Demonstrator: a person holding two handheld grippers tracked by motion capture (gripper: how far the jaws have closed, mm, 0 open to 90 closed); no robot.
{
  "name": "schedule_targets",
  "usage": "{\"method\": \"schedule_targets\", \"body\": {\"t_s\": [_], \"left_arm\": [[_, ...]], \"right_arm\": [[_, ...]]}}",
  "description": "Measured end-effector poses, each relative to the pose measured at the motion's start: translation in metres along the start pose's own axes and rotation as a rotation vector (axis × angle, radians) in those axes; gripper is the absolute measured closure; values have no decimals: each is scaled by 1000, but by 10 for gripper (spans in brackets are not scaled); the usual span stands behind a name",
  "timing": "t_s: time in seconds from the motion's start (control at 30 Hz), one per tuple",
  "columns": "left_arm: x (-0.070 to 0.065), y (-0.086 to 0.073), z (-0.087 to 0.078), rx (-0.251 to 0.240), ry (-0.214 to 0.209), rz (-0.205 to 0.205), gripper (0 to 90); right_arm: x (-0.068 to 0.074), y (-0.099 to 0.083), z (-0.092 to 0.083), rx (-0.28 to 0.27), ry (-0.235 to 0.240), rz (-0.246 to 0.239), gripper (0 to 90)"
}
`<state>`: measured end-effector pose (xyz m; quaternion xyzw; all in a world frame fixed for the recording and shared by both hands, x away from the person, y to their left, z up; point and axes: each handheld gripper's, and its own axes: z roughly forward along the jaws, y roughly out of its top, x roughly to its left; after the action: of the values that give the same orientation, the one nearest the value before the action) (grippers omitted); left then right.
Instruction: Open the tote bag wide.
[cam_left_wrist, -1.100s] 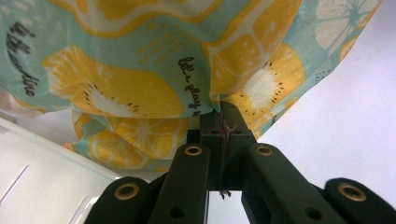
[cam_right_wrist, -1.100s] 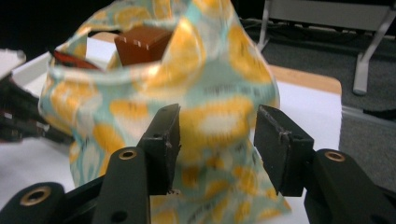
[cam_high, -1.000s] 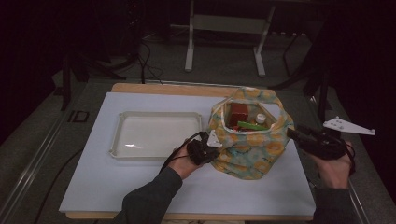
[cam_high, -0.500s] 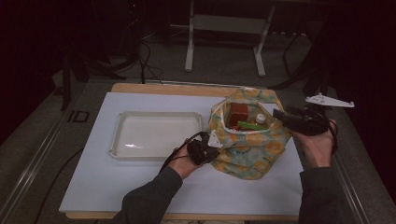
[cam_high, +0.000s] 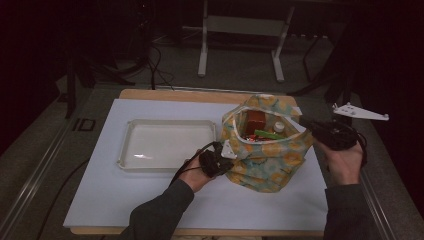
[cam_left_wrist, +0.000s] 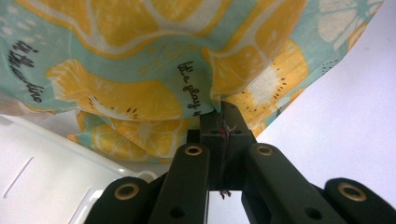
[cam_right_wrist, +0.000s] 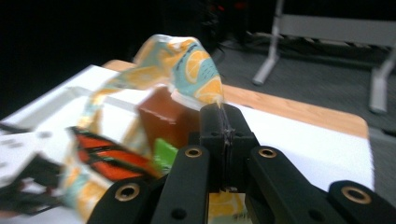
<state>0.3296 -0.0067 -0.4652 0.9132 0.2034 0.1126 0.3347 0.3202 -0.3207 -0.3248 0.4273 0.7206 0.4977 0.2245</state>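
Nearest the person, the left gripper (cam_high: 220, 156) was clamped tight on the near-left rim of the teal cloth bag printed with yellow citrus slices (cam_high: 267, 157), its jaws pinching a fold of the fabric. Just left of that gripper lay the shallow white plastic tray (cam_high: 131, 147). Across the bag's mouth, the right gripper (cam_high: 305, 121) had just been closing its jaws and now pinched the far-right rim. Between the two grippers the bag held a brown box (cam_high: 255, 121) and a green item (cam_high: 269, 135).
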Motion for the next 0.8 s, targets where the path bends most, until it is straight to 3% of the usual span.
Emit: {"method": "schedule_targets", "body": {"t_s": [0.2, 0.27, 0.67, 0.8], "left_arm": [[4, -1, -2, -5, -11, -21, 890], [5, -3, -5, -4, -20, -32, 843], [30, -15, -41, -55, 39, -115, 640], [42, -18, -53, -98, 45, -176, 590]], "right_arm": [[6, -8, -22, -44, 128, -2, 893], [8, -12, -26, -45, 153, -3, 892], [5, -25, -32, -17, 144, -20, 895], [4, -27, -31, -12, 135, -19, 895]]}}
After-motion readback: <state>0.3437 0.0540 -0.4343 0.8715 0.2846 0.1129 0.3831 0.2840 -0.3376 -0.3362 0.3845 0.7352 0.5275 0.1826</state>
